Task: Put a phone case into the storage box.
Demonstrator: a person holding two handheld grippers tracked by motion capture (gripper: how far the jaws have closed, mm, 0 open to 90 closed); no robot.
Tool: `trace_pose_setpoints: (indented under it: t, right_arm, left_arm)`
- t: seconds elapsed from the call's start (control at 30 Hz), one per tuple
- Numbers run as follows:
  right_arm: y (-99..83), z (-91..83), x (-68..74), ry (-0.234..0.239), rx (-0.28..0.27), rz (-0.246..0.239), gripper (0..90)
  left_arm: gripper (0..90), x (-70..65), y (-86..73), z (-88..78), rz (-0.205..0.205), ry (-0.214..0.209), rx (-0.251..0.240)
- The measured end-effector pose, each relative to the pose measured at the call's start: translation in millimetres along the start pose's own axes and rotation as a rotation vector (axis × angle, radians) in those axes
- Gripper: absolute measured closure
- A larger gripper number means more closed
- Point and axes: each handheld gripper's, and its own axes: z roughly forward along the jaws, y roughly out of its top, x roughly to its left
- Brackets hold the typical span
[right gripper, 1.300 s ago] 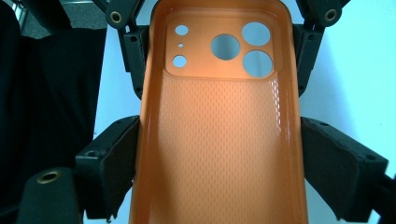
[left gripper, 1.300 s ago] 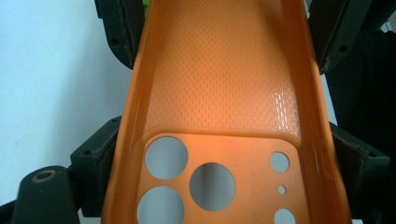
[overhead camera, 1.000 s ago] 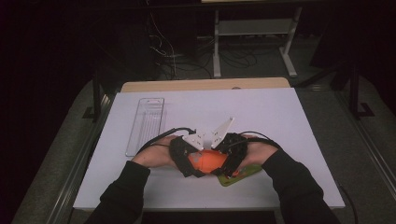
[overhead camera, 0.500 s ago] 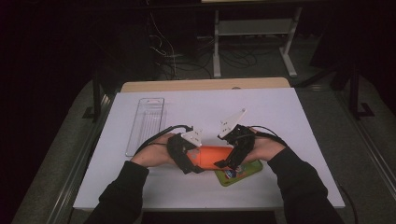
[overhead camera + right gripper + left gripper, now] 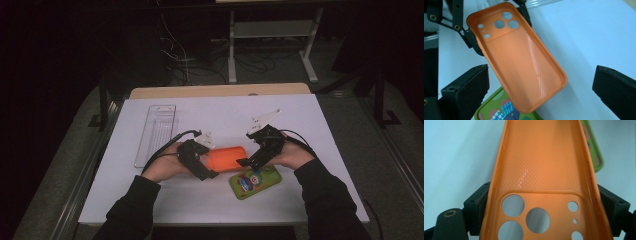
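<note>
The left gripper [image 5: 204,165] clamps the camera-hole end of the orange phone case [image 5: 226,158], holding it just above the white table [image 5: 310,125], its inner side up in the left gripper view. 1 second ago both grippers met over the case near the middle; now the right gripper [image 5: 250,159] has drawn back to the right and a little farther away, its jaws just opened wide with nothing pressed between them, the case's free end lying ahead of them. The green phone [image 5: 255,181] lies flat, near and right of the case, now uncovered. A clear tray [image 5: 156,134] sits at the far left, unmoved.
</note>
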Motion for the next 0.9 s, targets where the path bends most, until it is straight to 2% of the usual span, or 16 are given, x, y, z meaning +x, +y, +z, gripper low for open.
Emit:
trace_pose_setpoints:
  t: [0.07,0.1,0.17,0.2,0.27,0.33,0.4,0.43,0.63,0.7,0.83,0.9]
  right_arm:
    - [-3.0,-1.6,-2.5,-0.016,0.001,0.031,0.1]
    - [-4.7,-2.2,-4.4,-0.025,-0.002,0.031,0.1]
    - [-7.4,-3.6,-5.5,-0.035,-0.008,0.070,0.1]
    - [-9.4,-3.9,-7.1,-0.044,-0.011,0.074,0.1]
    - [-12.8,-4.1,-5.8,-0.047,-0.017,0.137,0.1]
    - [-17.4,-4.0,-7.5,-0.053,-0.016,0.150,0.1]
    - [-21.8,-3.3,-7.1,-0.061,-0.005,0.187,0.1]
    - [-24.3,-2.8,-7.1,-0.075,-0.002,0.199,0.1]
    - [-38.3,-0.3,-5.5,-0.086,-0.007,0.256,0.1]
    - [-40.4,0.4,-4.2,-0.089,-0.011,0.292,0.1]
    - [-44.7,3.6,-1.3,-0.139,-0.014,0.332,0.1]
    - [-46.3,6.2,1.3,-0.185,-0.019,0.349,0.1]
  left_arm:
    - [15.6,0.8,-0.1,1.0,-0.020,0.033,0.014]
    - [15.6,1.8,-0.2,1.2,-0.037,0.043,0.017]
    - [15.6,3.0,-0.4,0.3,-0.048,0.057,0.019]
    - [15.6,3.7,-0.4,-0.1,-0.049,0.073,0.016]
    - [15.6,4.1,-0.8,-0.7,-0.070,0.091,0.003]
    - [15.6,4.9,-0.8,-1.9,-0.082,0.107,0.004]
    - [15.7,6.2,-0.9,-4.0,-0.088,0.125,0.015]
    - [15.6,6.4,-1.1,-4.4,-0.100,0.129,0.013]
    - [15.6,7.8,-2.4,-7.8,-0.138,0.152,-0.009]
    - [15.6,8.0,-2.4,-8.4,-0.141,0.167,-0.006]
    - [15.6,7.1,-1.4,-8.4,-0.164,0.176,-0.018]
    - [15.6,7.0,-1.4,-9.6,-0.170,0.175,-0.012]
